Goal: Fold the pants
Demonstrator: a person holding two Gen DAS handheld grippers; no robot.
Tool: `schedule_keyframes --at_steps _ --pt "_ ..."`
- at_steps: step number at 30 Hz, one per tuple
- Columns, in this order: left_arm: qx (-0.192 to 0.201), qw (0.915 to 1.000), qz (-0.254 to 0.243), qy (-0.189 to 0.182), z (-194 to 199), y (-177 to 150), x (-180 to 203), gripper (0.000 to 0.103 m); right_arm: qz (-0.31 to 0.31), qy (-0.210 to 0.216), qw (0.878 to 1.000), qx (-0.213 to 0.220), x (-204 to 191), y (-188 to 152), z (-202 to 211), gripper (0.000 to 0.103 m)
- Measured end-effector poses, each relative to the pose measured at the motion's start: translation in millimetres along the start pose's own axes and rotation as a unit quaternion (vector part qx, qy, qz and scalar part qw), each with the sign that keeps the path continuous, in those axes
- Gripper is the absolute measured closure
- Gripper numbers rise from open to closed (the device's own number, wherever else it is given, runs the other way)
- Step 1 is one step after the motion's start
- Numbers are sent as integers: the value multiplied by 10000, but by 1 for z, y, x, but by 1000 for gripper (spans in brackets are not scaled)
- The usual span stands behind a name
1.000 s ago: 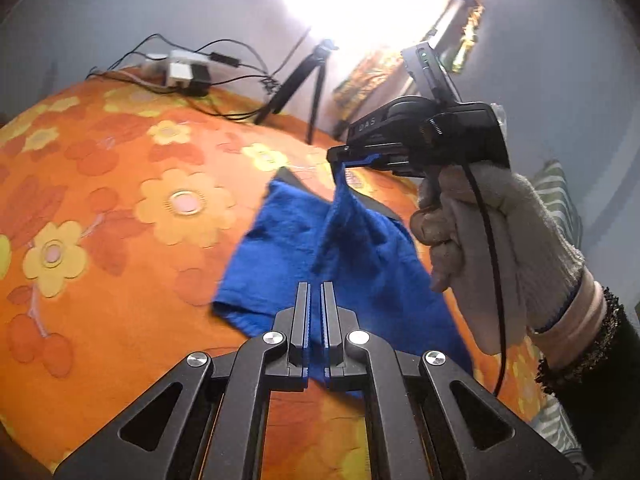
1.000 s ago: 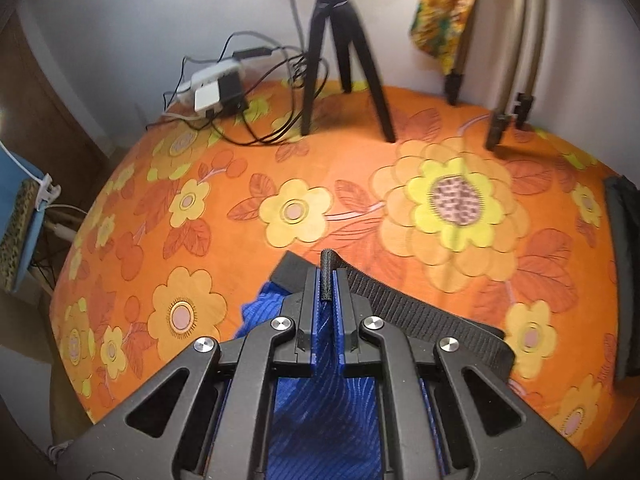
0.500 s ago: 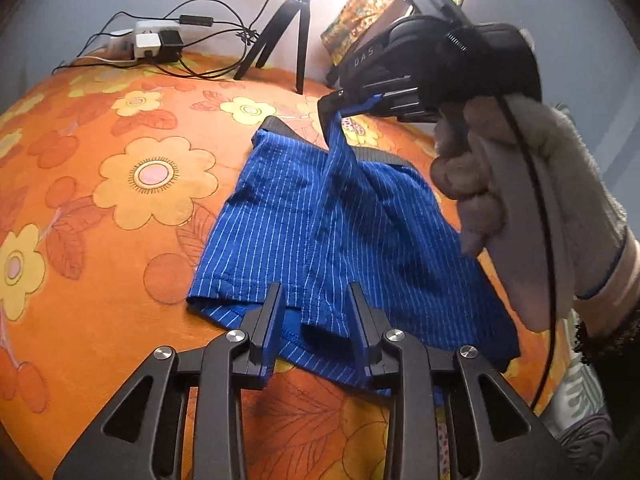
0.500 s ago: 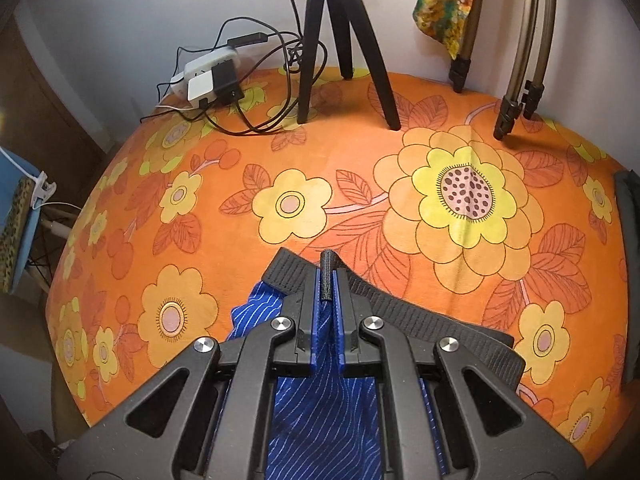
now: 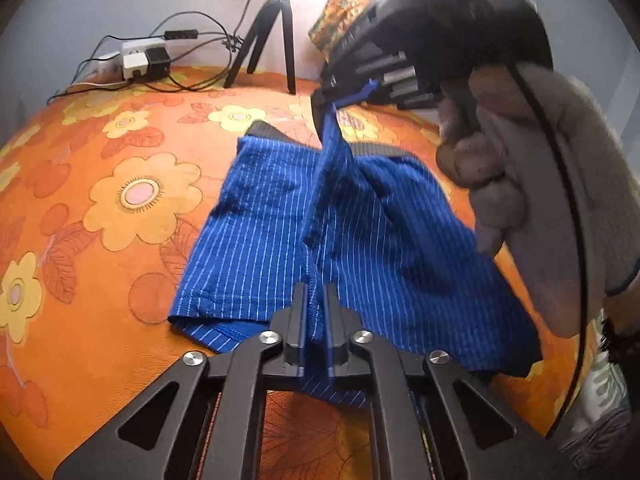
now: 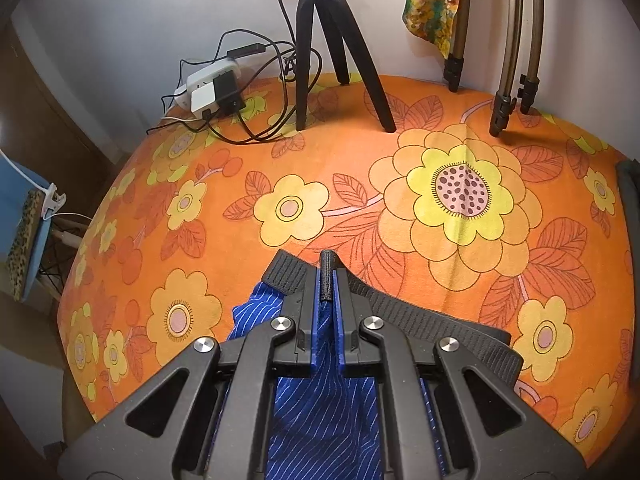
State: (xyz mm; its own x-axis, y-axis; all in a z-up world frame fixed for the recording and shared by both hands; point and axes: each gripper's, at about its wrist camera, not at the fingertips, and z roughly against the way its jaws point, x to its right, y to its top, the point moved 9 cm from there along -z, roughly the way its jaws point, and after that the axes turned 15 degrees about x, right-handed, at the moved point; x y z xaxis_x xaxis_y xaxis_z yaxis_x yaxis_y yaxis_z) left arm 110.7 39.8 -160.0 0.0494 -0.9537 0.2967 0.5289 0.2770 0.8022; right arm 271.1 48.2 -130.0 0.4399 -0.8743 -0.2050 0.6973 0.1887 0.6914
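Observation:
Blue pinstriped shorts [image 5: 272, 216] with a dark grey waistband [image 6: 420, 316] lie spread on the orange flowered cloth. My left gripper [image 5: 316, 300] is shut on the middle of the hem edge near me. My right gripper [image 6: 327, 280] is shut on the middle of the waistband and lifts it a little, so a raised ridge of fabric runs between the two grippers. In the left wrist view the right gripper [image 5: 332, 98] is held by a gloved hand [image 5: 532, 184] at the far side of the shorts.
A black tripod [image 6: 320, 40] stands at the back of the cloth [image 6: 460, 188], with a power strip and cables [image 6: 216, 88] to its left. Light stand legs [image 6: 508, 92] are at the back right. A dark object [image 6: 630, 188] lies at the right edge.
My left gripper opened half a second ago and has shut again on the hem. The shorts have been lowered and now lie flatter, and the right gripper came closer to the cloth.

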Motion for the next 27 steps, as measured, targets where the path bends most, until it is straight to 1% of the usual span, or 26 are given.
schedule_keyframes --at_steps 5,7,8,9,12,15,18,24,27 --pt "188 9998 2 -37 16 13 1 100 -86 59 9999 72 1 3 8 96" --pt "125 9999 30 -88 22 15 -1 100 -125 116 9998 91 -2 5 11 96" --pt "16 9999 34 -155 24 13 -3 100 -106 130 9998 100 -5 7 11 96" --pt "-32 9999 -10 -127 26 13 -7 100 -66 141 9998 99 -9 7 10 96" --pt "-14 9997 -231 83 36 13 -23 100 -82 200 9998 47 -22 7 -1 96" --pt "-37 9996 -176 195 42 13 -41 100 -63 224 9997 -79 -35 -2 -17 96" --pt "-17 9995 -132 299 42 13 -54 100 54 147 9998 -138 -43 -9 -30 96" --pt "-154 9993 -158 300 35 4 -55 100 60 20 9998 -167 -38 -8 -44 96" --pt "-212 9990 -167 367 34 1 -57 100 -31 106 9998 -192 -36 -9 -52 96"
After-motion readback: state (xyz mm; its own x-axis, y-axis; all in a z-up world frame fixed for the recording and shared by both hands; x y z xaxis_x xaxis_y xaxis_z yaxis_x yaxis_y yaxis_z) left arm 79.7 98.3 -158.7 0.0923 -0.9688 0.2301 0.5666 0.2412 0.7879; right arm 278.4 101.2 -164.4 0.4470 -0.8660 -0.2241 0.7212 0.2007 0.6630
